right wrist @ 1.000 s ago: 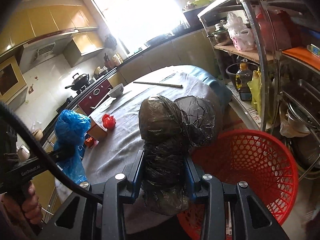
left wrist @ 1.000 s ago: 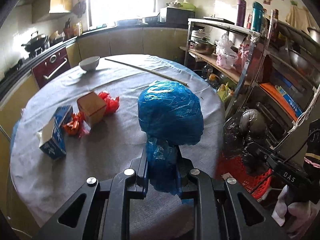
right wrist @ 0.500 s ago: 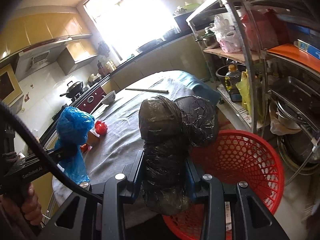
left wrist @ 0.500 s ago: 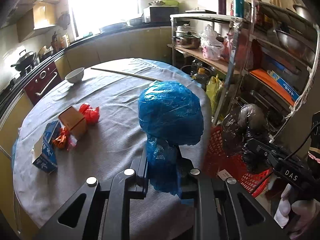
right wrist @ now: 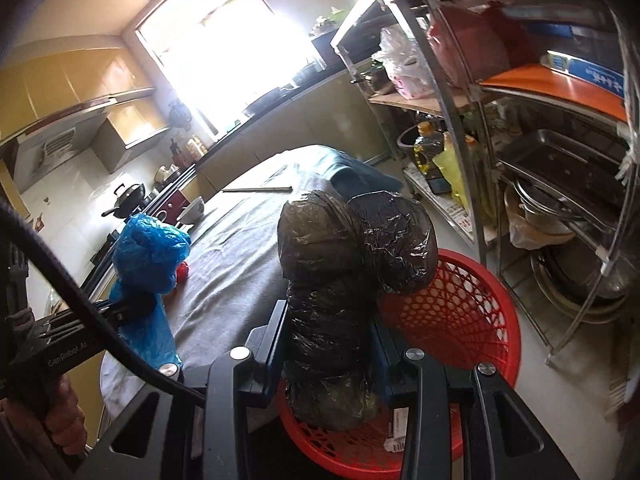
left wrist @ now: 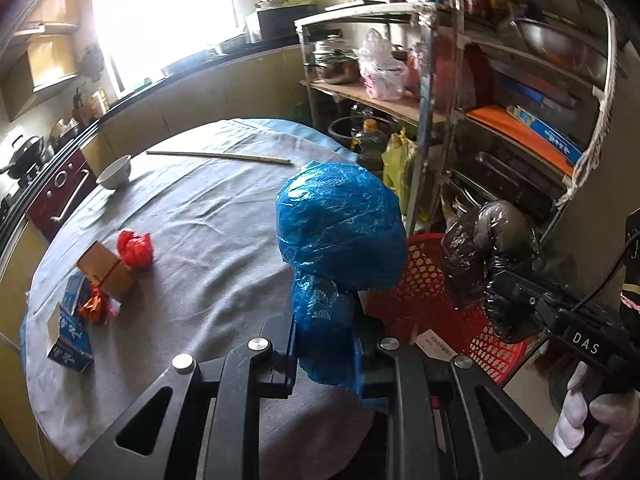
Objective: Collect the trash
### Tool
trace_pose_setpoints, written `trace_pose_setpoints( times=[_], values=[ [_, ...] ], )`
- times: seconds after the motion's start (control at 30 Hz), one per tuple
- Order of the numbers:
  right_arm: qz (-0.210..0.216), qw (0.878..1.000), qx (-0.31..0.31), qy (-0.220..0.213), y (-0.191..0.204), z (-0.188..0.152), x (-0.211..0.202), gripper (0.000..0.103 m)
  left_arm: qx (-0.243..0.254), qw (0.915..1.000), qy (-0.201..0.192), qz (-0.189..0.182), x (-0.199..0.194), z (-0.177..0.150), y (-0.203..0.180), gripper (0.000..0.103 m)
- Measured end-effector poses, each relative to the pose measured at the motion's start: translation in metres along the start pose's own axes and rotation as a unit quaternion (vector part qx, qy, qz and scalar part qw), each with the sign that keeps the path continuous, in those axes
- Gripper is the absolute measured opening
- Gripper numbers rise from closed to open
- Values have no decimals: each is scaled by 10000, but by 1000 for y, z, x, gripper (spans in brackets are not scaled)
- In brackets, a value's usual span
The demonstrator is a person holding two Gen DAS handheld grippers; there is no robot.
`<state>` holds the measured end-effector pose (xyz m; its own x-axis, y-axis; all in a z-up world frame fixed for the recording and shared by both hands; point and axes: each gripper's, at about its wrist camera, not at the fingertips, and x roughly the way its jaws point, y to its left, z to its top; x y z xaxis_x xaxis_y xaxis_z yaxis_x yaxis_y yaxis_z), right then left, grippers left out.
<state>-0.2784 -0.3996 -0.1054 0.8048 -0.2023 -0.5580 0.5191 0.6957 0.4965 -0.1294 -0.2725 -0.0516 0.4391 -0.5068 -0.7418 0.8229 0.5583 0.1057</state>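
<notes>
Left wrist alone shows table litter; claws clamp blue bag (left wrist: 340, 236) and black bag (right wrist: 352, 264).

the red basket (right wrist: 472, 320) stands on the floor, wedged between the round table (left wrist: 208, 240) edge and the metal shelf rack (right wrist: 560, 184); its mouth lies open from above. the black bag (right wrist: 344, 280) hangs over its near rim, the blue bag (left wrist: 340, 236) over the table edge beside it.
</notes>
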Motion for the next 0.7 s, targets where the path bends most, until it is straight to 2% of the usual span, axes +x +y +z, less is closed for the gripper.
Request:
trace_pose_setpoints(
  times=[0.13,0.37,0.43,0.53,0.7],
  values=[
    [-76,9999,101,31,-11,-3,0,39,123,9996,206,-160,13,1,-13,23],
    [-231,9985,421,278,-32,-10,12,42,65,9953,670,-692,42,1,-28,28],
    [-231,9975,573,351,-38,-11,17,42,126,9949,668,-744,45,0,-31,33],
    [-264,9964,717,374,-44,-11,18,47,104,9951,603,-774,43,-3,-27,46],
    [-311,9966,710,285,-44,-7,14,50,-105,9966,454,-674,30,-5,-1,47]
  ],
)
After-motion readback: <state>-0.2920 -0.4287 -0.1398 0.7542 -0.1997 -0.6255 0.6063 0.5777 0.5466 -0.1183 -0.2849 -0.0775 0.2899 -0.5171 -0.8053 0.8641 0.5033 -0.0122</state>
